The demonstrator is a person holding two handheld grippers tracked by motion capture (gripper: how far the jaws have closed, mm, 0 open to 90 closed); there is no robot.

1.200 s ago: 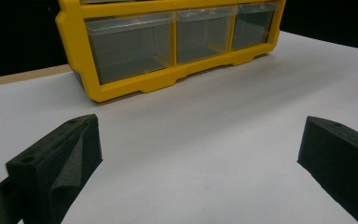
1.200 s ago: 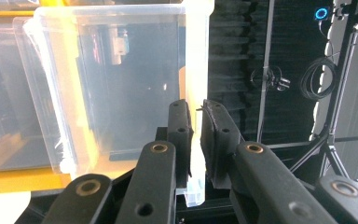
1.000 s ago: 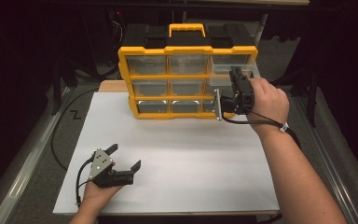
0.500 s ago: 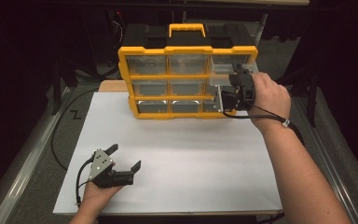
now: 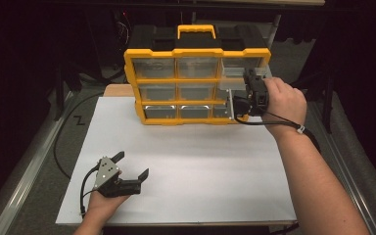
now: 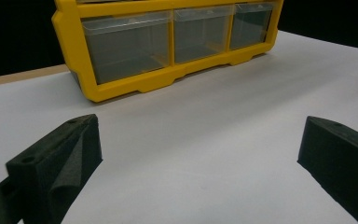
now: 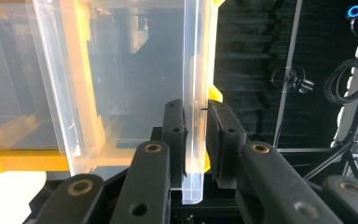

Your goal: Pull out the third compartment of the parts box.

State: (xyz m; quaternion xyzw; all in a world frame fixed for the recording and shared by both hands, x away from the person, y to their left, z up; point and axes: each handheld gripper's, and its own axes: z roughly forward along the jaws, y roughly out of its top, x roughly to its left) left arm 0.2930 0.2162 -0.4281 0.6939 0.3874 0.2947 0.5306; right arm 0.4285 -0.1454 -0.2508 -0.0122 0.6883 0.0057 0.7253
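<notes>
Nearest the person, the left gripper (image 5: 129,175) rests low on the white table (image 5: 186,171), its jaws spread wide with nothing between them; in the left gripper view the bottom row of clear drawers faces it across bare table.

Farther out, at the right side of the yellow organizer (image 5: 196,78), the right gripper (image 5: 248,93) is clamped on the front lip of the clear drawer (image 5: 240,73) in the top right slot. In the right gripper view the jaws pinch that thin clear wall (image 7: 193,116) from both sides, and the drawer's front stands proud of the frame, so it looks partly drawn out.

The step in hand is probably sliding this drawer along its slot. To do it well, the pull should run straight along the slot, square to the organizer's face, without twisting the wrist, since a thin lip can slip or bind if levered. The free gripper could brace the frame if it starts to shift.

The drawer's long axis appears to run front to back, its open end pointing toward the person.
</notes>
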